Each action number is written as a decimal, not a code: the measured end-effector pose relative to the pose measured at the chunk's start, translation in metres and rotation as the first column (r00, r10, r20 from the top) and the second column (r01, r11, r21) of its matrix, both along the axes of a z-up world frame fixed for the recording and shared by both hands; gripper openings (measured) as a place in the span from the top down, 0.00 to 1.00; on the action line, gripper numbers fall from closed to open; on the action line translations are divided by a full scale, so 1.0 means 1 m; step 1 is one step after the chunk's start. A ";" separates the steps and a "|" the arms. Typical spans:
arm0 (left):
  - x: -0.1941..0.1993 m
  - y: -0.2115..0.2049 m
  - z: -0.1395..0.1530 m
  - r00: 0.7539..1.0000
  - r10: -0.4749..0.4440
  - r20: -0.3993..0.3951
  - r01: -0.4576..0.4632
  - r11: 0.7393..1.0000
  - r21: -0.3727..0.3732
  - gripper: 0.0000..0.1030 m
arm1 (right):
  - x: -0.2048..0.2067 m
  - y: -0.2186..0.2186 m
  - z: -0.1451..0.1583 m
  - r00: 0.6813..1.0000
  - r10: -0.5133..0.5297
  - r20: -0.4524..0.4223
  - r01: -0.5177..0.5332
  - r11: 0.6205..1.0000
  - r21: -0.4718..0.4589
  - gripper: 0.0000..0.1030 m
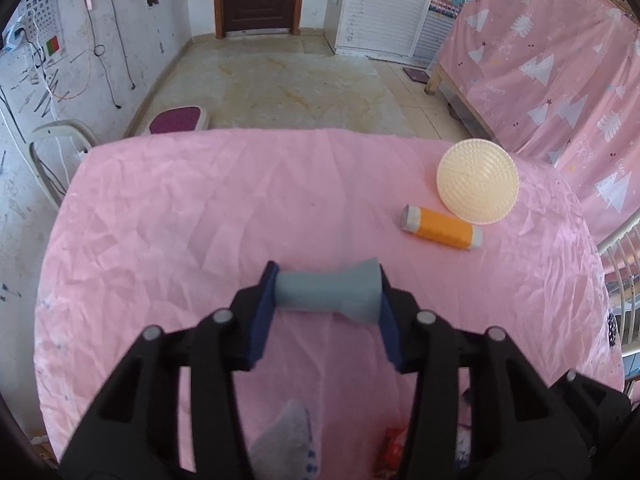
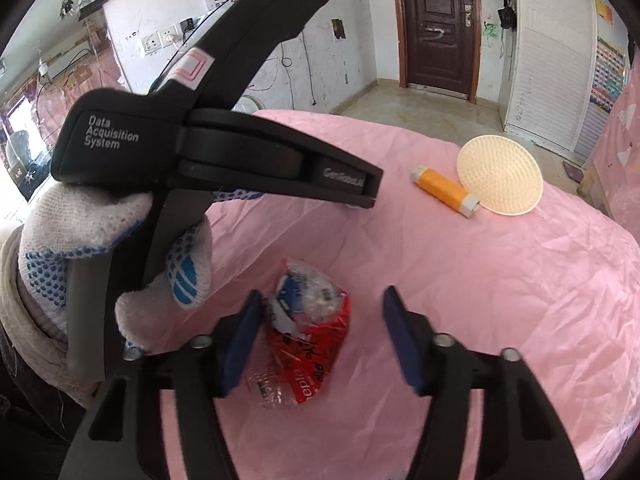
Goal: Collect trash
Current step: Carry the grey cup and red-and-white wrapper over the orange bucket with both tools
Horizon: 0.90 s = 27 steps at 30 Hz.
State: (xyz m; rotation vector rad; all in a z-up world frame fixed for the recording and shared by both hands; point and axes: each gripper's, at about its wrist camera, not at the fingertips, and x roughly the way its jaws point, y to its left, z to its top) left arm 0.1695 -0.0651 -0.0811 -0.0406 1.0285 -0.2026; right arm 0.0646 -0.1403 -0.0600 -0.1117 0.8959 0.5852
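My left gripper is shut on a grey spool-shaped tube and holds it crosswise above the pink tablecloth. My right gripper is open, its jaws either side of a crumpled red and clear plastic wrapper lying on the cloth. The left pad is close to the wrapper. The wrapper shows as a blurred red scrap low in the left wrist view. The left gripper body and a gloved hand fill the left of the right wrist view.
An orange thread spool lies beside a cream dotted disc at the far right of the table. A white chair stands left of the table. A pink curtain hangs on the right.
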 end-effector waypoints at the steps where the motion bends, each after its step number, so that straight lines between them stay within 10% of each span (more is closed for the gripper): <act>1: 0.000 0.000 0.000 1.000 0.000 0.001 0.000 1.000 0.000 0.57 | -0.001 0.001 0.000 1.000 0.006 0.001 -0.006 1.000 -0.002 0.75; 27: -0.049 -0.060 0.066 0.986 -0.068 0.150 0.064 0.997 0.036 0.57 | -0.030 -0.146 0.058 0.953 -0.269 0.140 0.245 0.955 0.168 0.81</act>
